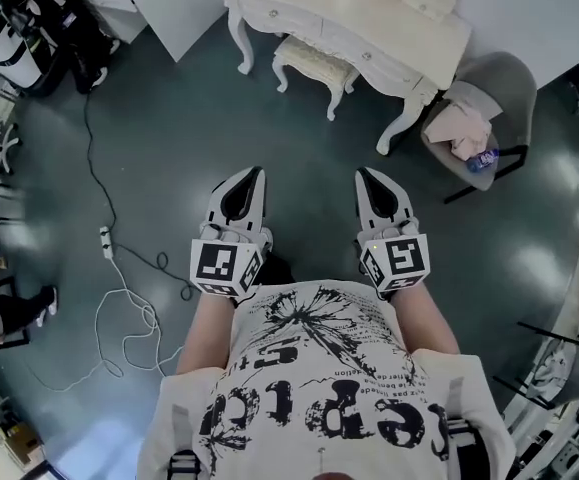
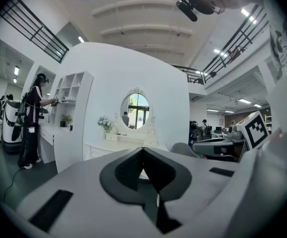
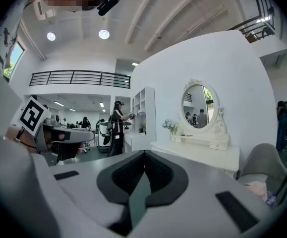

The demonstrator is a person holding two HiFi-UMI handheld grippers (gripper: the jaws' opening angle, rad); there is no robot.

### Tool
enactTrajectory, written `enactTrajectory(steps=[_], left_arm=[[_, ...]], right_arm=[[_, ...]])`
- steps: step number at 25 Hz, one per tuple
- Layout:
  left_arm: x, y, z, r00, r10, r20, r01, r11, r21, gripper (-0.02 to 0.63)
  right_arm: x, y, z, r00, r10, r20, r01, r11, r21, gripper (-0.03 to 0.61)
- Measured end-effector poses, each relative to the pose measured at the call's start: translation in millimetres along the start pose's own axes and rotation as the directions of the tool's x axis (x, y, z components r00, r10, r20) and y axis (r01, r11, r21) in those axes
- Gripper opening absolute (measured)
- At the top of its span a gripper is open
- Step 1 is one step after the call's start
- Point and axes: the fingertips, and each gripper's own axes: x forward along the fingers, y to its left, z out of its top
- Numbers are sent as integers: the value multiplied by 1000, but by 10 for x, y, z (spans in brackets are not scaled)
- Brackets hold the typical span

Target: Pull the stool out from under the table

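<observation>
Printed white shirt (image 1: 319,388) of the person fills the bottom of the head view; just above it the left tongs (image 1: 254,178) and the right tongs (image 1: 366,178) hang side by side over the dark floor (image 1: 159,138), both clenched on nothing; the stool (image 1: 312,63) stands well ahead of them, tucked partly under the white counter (image 1: 369,23); a grey chair (image 1: 504,88) is beside that counter.

Black-printed white T-shirt (image 1: 319,368); white left hand-held gripper (image 1: 257,174) and right hand-held gripper (image 1: 362,175)
</observation>
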Motion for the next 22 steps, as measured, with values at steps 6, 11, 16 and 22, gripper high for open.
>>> enactTrajectory(steps=[6, 11, 16, 22], left_arm=[[456, 980, 171, 997, -78, -9, 78, 997, 0, 17], [802, 1648, 202, 991, -127, -35, 127, 992, -4, 17], [1256, 2000, 130, 986, -159, -58, 158, 987, -29, 17], [2048, 2121, 67, 979, -185, -90, 184, 983, -21, 17]], right_arm=[[917, 155, 132, 996, -91, -13, 91, 996, 25, 15], [1546, 218, 168, 985, -170, -31, 171, 984, 55, 15], [2069, 78, 155, 976, -212, -52, 215, 975, 62, 15], [2670, -488, 124, 969, -240, -52, 243, 969, 43, 15]])
